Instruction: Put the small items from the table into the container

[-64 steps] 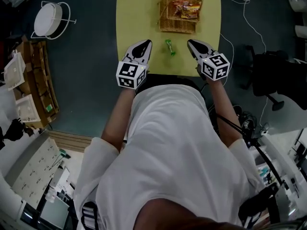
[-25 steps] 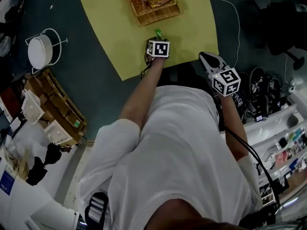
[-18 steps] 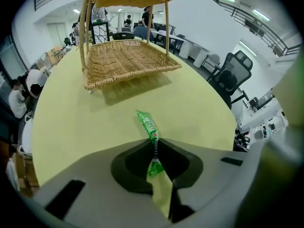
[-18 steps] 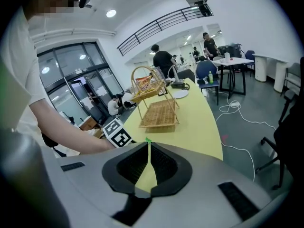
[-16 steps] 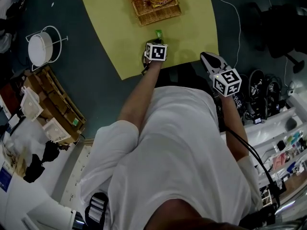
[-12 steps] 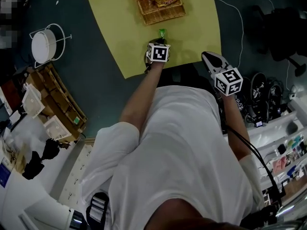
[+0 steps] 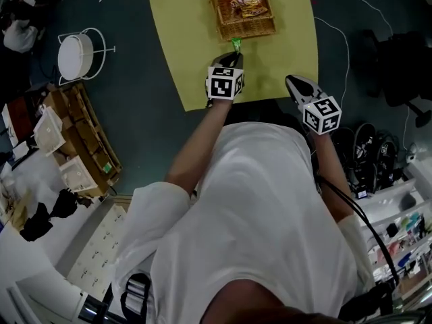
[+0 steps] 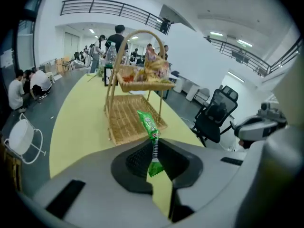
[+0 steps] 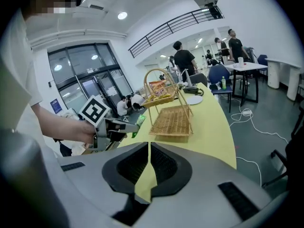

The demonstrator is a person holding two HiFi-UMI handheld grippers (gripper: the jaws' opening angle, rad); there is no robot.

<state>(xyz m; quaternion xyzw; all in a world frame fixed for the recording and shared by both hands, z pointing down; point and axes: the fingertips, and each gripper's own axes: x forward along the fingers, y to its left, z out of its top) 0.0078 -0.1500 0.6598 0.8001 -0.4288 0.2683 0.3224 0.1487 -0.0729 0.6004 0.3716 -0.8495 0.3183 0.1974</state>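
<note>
Left gripper (image 8: 154, 145) has its fingers clamped tight on the green candy packet (image 8: 148, 123), held up in the air over the yellow surface (image 7: 189, 39), right at 6 o'clock of the wicker basket (image 7: 247, 31). The head view barely shows the packet. The left gripper view also shows the basket has two tiers, with snack bags (image 8: 149, 70) up top. Right gripper (image 9: 148, 148) fingers are closed on nothing, off at 4 o'clock.
</note>
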